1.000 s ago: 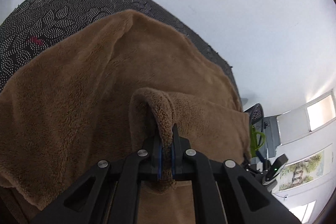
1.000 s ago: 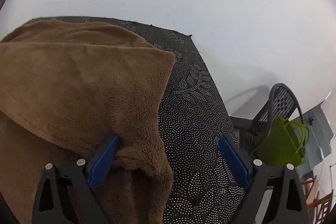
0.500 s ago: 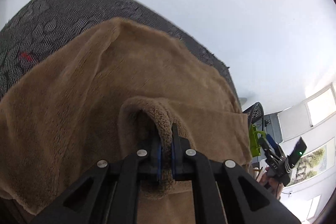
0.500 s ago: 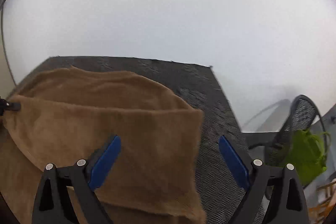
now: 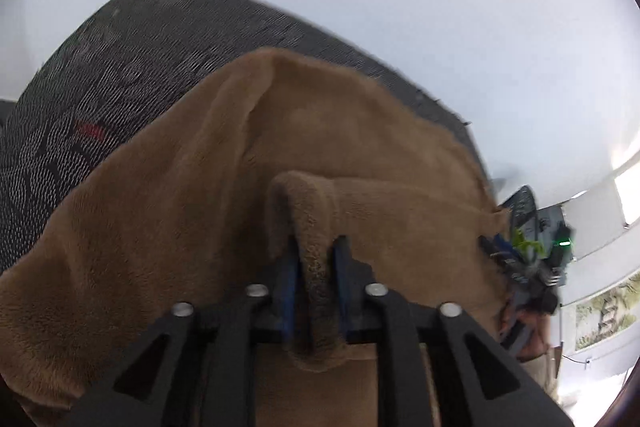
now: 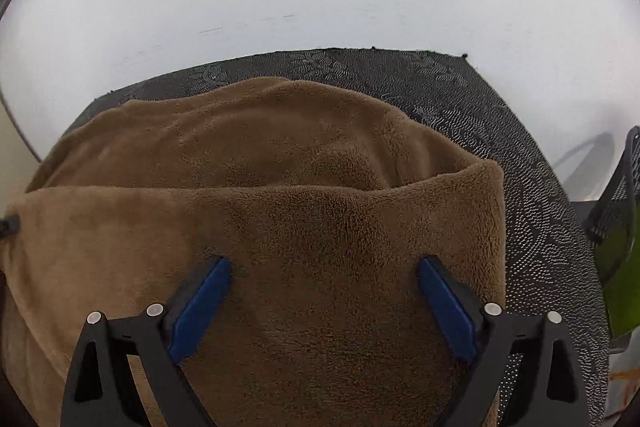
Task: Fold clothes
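While the left tool [image 5: 314, 259] opens around a brown cloth [image 6: 320, 227] fold, the right tool [image 6: 324, 291] gapes wide above it.

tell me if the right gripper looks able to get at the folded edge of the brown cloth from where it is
Probably yes. The right gripper hangs wide open over the brown cloth, and nothing lies between its pads and the folded edge just ahead.
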`<move>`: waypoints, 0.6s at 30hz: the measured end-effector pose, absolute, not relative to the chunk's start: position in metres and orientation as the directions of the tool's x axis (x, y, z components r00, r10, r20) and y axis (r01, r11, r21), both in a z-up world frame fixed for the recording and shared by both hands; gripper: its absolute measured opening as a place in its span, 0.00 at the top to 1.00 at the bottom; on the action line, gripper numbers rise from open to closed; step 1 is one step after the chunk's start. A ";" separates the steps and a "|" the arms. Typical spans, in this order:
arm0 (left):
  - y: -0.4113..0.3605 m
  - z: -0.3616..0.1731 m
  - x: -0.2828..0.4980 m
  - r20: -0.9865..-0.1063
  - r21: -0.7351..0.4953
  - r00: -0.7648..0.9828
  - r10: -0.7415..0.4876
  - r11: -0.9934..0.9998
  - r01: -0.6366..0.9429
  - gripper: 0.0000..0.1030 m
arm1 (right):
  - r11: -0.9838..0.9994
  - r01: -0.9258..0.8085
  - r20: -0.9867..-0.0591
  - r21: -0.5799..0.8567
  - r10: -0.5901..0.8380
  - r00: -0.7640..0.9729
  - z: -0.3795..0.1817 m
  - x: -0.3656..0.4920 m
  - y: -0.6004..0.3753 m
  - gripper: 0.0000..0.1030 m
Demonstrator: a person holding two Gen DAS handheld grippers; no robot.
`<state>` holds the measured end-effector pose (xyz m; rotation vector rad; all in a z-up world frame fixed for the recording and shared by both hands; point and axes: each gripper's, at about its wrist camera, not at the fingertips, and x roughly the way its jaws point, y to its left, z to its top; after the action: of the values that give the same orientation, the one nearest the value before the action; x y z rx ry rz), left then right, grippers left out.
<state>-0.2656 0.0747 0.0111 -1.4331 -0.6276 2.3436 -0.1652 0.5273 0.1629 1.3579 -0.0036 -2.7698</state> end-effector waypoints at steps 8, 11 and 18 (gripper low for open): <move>0.074 0.020 -0.258 -0.776 -0.415 -0.487 0.400 -0.906 -0.083 0.42 | -0.997 0.043 -0.806 -0.057 0.021 -0.592 0.156 -0.174 0.522 0.04; 0.070 0.034 -0.247 -0.755 -0.405 -0.535 0.380 -0.911 -0.075 0.35 | -0.997 0.046 -0.807 -0.058 0.020 -0.591 0.156 -0.172 0.522 0.02; 0.094 0.054 -0.221 -0.687 -0.434 -0.558 0.466 -0.879 -0.199 0.23 | -0.996 0.047 -0.806 -0.072 0.031 -0.591 0.155 -0.175 0.520 0.01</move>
<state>-0.2212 0.0943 0.0538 -1.2060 -0.4354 2.4401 -0.1752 0.5200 0.1548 1.4172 0.1345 -2.7901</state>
